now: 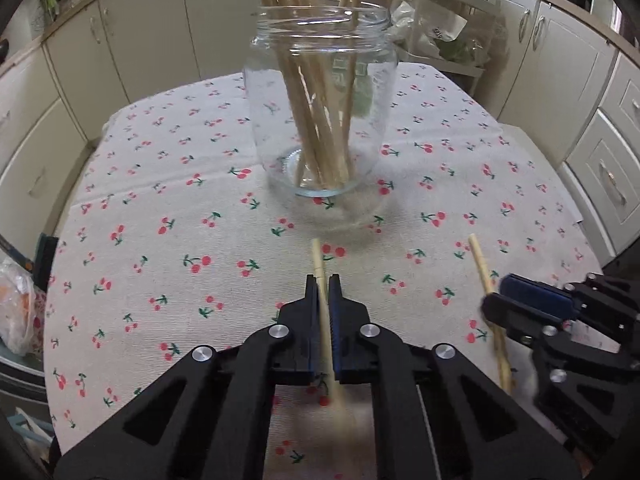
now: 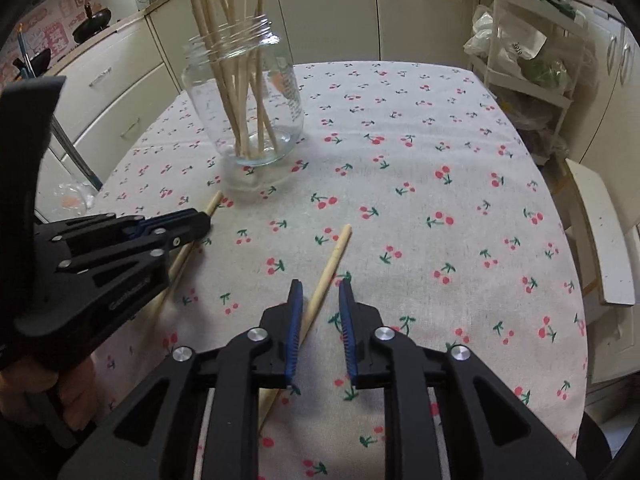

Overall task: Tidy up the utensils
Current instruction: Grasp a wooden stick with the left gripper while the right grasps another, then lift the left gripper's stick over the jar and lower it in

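A clear glass jar (image 1: pixel 320 96) holding several wooden chopsticks stands on the cherry-print tablecloth (image 1: pixel 180 208); it also shows in the right wrist view (image 2: pixel 244 96). My left gripper (image 1: pixel 323 284) is shut on a wooden chopstick (image 1: pixel 318 258), just short of the jar; it also shows at the left of the right wrist view (image 2: pixel 200 220). My right gripper (image 2: pixel 322 292) is open, its jaws on either side of a second chopstick (image 2: pixel 332 260) lying on the cloth. This gripper (image 1: pixel 496 292) and chopstick (image 1: pixel 482 264) also show in the left wrist view.
Cream kitchen cabinets (image 1: pixel 132 40) surround the table. A white rack with bags (image 2: pixel 524 56) stands at the back right. A white chair (image 2: pixel 600 232) is at the table's right edge. A plastic bag (image 1: pixel 16 304) lies off the left edge.
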`<move>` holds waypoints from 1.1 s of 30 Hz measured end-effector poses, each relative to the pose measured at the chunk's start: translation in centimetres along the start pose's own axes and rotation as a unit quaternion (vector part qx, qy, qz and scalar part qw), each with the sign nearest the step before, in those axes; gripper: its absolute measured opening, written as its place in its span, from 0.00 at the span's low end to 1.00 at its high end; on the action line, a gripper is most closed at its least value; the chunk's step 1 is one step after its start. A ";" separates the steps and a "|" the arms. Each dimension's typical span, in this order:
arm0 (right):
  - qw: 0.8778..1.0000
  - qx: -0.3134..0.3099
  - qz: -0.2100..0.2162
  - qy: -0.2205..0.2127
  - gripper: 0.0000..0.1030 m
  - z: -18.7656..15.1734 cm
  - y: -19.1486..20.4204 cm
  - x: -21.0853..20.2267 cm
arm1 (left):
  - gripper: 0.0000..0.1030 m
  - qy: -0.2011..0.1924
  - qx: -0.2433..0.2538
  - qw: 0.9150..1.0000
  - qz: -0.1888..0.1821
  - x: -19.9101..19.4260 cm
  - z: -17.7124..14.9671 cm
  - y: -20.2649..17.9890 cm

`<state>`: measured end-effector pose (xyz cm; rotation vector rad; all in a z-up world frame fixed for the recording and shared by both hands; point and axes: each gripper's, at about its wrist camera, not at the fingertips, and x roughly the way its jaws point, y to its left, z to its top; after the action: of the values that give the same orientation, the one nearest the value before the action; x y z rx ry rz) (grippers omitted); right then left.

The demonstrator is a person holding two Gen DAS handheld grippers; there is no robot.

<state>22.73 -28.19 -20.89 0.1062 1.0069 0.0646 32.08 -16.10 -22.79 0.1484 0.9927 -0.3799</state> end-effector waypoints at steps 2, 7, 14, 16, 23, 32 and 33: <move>1.000 -0.016 -0.017 0.001 0.19 0.2 0.4 0.2 | 0.04 0.003 -0.001 1.000 -0.016 -0.2 0.0 0.4; 0.999 -0.030 -0.016 0.000 0.10 0.0 0.3 0.1 | 0.04 -0.053 -0.013 0.997 -0.063 -3.9 0.2 1.8; 1.000 0.000 0.005 -0.005 0.09 -0.1 -0.4 0.1 | 0.04 -0.191 -0.056 0.975 -0.101 -10.7 2.3 4.0; 1.000 0.008 0.011 -0.008 0.09 -0.1 -0.6 0.1 | 0.04 -0.227 -0.061 0.967 -0.099 -12.0 3.3 4.2; 0.999 0.033 0.025 -0.028 0.08 -0.5 -1.1 0.0 | 0.05 -0.350 -0.131 0.925 -0.070 -15.3 7.2 4.8; 0.996 0.059 0.046 -0.047 0.07 -0.9 -1.9 0.1 | 0.05 -0.407 -0.171 0.895 -0.058 -15.2 11.5 5.0; 0.996 0.061 0.048 -0.047 0.07 -0.9 -2.0 0.1 | 0.05 -0.410 -0.172 0.894 -0.057 -15.0 11.8 4.9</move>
<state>22.04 -30.08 -21.64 0.2672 0.9113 0.0852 35.89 -11.33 -4.03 -0.3756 0.2136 -0.3202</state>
